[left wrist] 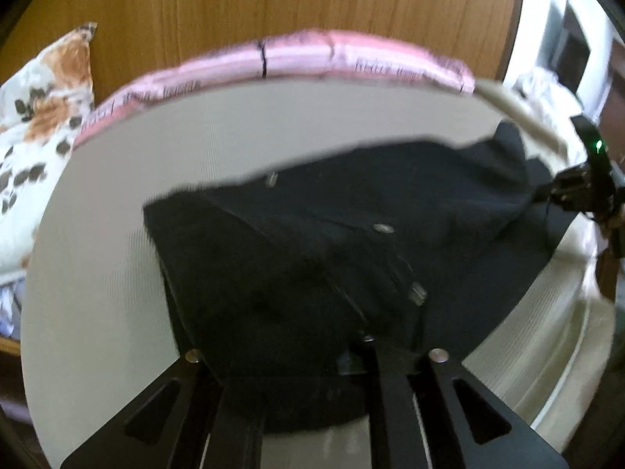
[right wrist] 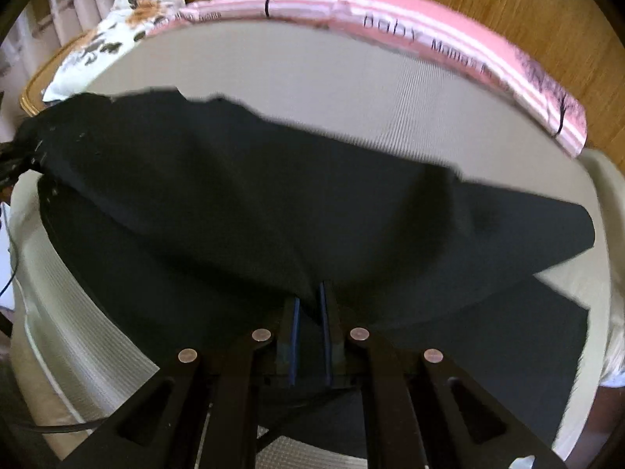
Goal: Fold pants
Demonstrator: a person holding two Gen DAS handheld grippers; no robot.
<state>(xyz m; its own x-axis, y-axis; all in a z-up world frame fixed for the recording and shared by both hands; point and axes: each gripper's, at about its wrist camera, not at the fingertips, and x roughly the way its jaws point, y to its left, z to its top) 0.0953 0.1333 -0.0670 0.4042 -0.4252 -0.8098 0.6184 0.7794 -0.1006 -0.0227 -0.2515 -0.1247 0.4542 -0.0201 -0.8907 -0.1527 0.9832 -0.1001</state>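
Pants are held clamped in both tongs: left and right, stretched ahead over the mattress. Their long axis runs between the tongs, neither hand judged nearer.

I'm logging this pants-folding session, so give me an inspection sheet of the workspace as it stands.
Surface: pale ribbed mattress, mostly bare beyond the garment.
Job's things: black pants, lifted in a draped fold over a lower layer lying on the mattress.
Clutter: pink printed bedding along the far edge; floral pillow in the corner.
Grippers: left tool shut on the pants; right tool shut on the pants.
Cables: one dark cable off the mattress edge.
Surroundings: wooden headboard behind; the rest is blurred.
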